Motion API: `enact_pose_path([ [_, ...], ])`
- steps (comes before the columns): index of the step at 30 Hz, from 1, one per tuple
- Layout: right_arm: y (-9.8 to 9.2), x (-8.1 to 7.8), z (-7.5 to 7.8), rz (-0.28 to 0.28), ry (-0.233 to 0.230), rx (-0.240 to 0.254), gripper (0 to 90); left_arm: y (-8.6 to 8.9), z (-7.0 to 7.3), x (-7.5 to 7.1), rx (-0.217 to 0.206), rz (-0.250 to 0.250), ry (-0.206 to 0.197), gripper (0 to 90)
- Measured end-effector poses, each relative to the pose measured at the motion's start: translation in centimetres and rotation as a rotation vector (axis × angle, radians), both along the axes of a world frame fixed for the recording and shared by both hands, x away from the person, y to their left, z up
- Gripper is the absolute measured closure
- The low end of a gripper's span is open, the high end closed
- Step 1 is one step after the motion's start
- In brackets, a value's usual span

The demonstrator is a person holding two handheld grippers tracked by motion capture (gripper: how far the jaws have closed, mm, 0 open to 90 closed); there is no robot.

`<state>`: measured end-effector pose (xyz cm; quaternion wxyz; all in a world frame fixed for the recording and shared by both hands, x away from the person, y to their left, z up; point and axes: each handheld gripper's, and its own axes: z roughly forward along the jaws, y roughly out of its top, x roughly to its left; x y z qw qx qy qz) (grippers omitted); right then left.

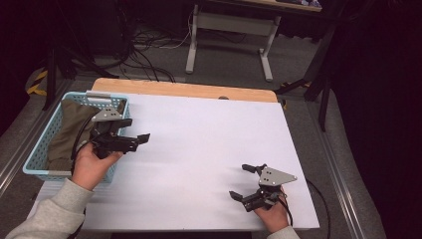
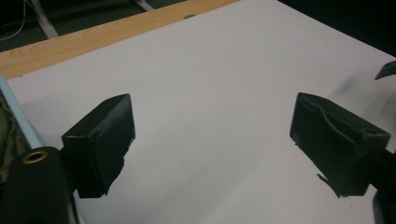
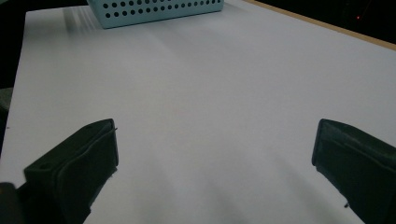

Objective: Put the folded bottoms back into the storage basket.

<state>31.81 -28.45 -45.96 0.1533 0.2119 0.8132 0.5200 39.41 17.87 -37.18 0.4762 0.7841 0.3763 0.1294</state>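
Observation:
A light blue perforated basket (image 1: 35,152) stands at the table's left edge with an olive-green cloth (image 1: 69,129) lying inside it. My left gripper (image 1: 136,130) hovers at the basket's right wall and points out over the white table top (image 1: 199,139). In the left gripper view its jaws (image 2: 212,121) stand wide apart with bare white surface between them. My right gripper (image 1: 240,181) rests near the front right of the table, open, with nothing between its fingers. The right gripper view has its jaws (image 2: 387,70) (image 3: 215,140) spread over bare table, and the basket (image 3: 154,9) far ahead.
A strip of wooden table edge (image 1: 184,89) runs along the far side of the white surface. Beyond it on the floor are cables (image 1: 144,45) and the white legs of a desk frame (image 1: 229,30). A metal rail (image 1: 338,174) flanks the table on the right.

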Motion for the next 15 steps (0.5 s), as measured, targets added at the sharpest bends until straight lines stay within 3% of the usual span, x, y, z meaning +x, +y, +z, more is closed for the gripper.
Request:
enact_pose_path([
  [15,0.0,-0.1,0.0,0.003,-0.004,-0.002,1.0,-1.4,-1.9,-1.9,-0.095,-0.071,-0.038,13.5],
])
